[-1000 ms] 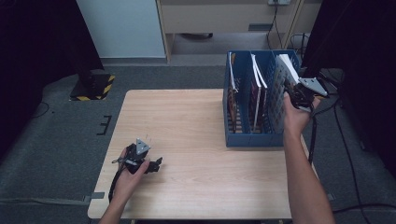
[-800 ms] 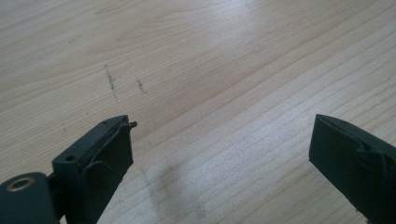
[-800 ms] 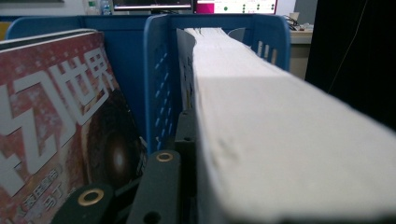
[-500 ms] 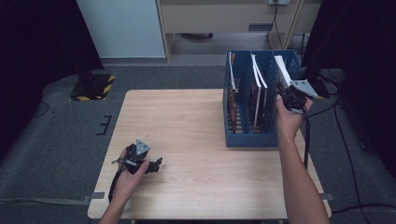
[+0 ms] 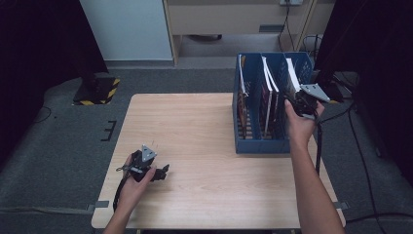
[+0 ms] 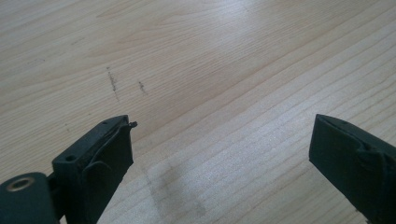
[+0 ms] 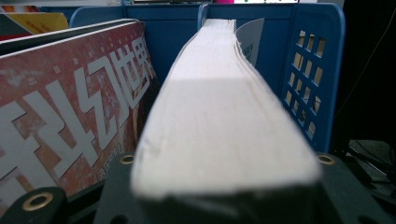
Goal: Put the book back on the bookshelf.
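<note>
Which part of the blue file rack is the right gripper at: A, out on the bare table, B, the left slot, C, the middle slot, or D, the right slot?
D: the right gripper sits at the right slot of the blue file rack, with a thick book's page edge between its jaws.

High view: looks down from above on the whole table (image 5: 204, 146).
Left gripper view: very close to the table wood.
Right gripper view: right up against a book (image 7: 219, 116) in the blue rack (image 5: 253, 144).
</note>
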Motion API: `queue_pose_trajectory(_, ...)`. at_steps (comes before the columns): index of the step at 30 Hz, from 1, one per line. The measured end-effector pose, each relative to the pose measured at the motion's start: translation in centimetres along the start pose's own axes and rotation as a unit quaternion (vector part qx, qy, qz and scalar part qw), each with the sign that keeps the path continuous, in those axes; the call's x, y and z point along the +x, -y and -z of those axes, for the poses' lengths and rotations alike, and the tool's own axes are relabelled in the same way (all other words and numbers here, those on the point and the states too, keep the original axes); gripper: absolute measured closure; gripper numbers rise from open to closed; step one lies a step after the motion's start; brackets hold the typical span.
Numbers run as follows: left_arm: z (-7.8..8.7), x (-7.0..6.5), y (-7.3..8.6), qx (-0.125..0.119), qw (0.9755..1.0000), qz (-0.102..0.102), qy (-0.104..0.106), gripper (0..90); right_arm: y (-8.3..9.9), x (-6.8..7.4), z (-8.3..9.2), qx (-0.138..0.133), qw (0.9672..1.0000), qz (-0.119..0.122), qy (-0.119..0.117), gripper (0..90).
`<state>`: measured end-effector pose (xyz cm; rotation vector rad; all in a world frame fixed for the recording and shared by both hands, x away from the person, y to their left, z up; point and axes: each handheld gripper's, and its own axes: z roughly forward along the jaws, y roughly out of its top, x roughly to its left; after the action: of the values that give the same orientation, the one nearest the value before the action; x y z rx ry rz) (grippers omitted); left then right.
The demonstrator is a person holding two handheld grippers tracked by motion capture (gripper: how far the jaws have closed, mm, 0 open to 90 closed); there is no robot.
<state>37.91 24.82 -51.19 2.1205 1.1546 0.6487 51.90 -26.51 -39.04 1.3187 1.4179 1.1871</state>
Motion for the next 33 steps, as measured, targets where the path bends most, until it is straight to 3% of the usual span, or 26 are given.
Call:
queue_pose_trajectory(24,0.0,0.0,0.0,0.000,1.0000,0.001,0.000,5.4,-0.2,0.0,1.3,0.034,0.9992,0.014,-0.013,36.1)
queue_pose_trajectory(33,0.0,0.1,0.0,0.000,1.0000,0.001,0.000,5.4,-0.3,-0.2,1.5,0.039,0.9990,0.002,-0.023,27.2)
